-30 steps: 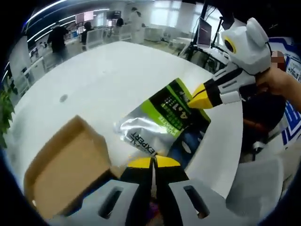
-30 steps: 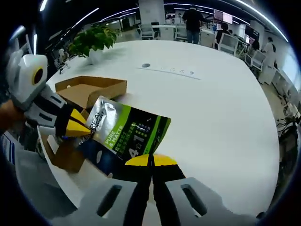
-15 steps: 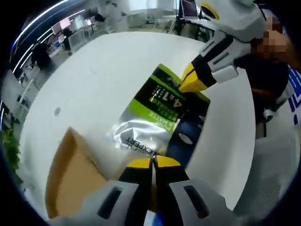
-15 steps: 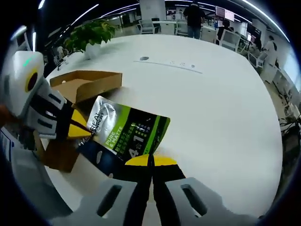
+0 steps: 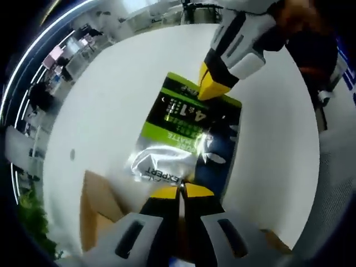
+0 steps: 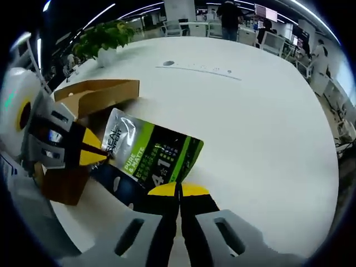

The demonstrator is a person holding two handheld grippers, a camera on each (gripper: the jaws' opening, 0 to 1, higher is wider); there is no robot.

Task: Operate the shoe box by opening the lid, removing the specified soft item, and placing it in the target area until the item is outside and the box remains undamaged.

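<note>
**Pouch lifted clear of the box, held at both ends**

Since a second ago the left gripper view has rolled, so the pouch now stands nearly upright in it and the cardboard box has slid to the lower left; both grippers keep their grip on the pouch.

In the left gripper view, the open shoe box (image 5: 97, 214) sits at lower left on the white table (image 5: 117, 89). Right of it, the green, silver and dark blue pouch (image 5: 186, 136) is stretched between the two tools: the left gripper (image 5: 181, 192) has its yellow tips pressed together on the pouch's near edge, and the right gripper (image 5: 214, 86) pinches the far edge from above.

In the right gripper view, the left gripper (image 6: 97, 153) enters from the left, clamped on the silver end of the pouch (image 6: 147, 158), with the box (image 6: 97, 97) behind and below it. The right gripper (image 6: 179, 191) is closed on the green end. A potted plant (image 6: 105, 39) stands far back on the table (image 6: 261, 122)
</note>
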